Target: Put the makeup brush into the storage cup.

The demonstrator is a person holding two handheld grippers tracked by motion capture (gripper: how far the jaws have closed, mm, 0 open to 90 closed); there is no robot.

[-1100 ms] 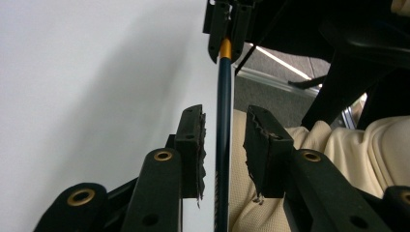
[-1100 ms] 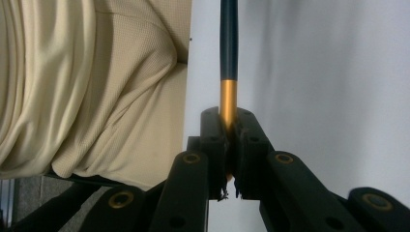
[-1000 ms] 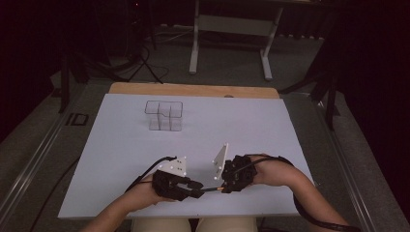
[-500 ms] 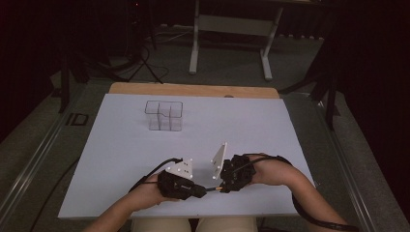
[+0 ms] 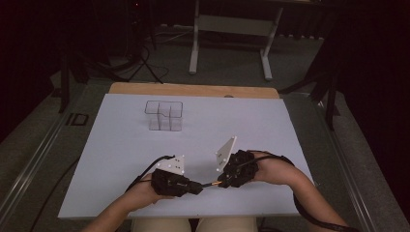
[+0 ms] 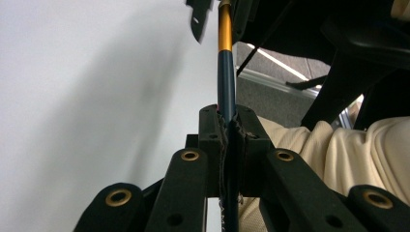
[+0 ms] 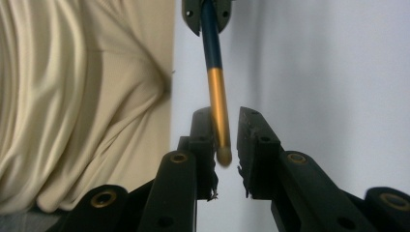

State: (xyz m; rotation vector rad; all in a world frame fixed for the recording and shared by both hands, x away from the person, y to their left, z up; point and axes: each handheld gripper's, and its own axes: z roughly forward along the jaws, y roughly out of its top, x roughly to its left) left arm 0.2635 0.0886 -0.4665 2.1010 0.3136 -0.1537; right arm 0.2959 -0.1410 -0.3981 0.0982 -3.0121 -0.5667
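Two grippers are held tip to tip: the left gripper (image 5: 196, 186) is clamped on a blue-and-gold pen (image 6: 226, 72), while the right gripper (image 5: 220, 182), its jaws just opening, stands slightly apart around the gold end.

Right gripper (image 7: 227, 145) just opening, pen (image 7: 216, 82) between jaws

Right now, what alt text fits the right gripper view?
A dark blue pen with a gold end points between the right tongs, whose jaws have just been opening and stand apart from it. The left tongs clamp its far end above the white table.
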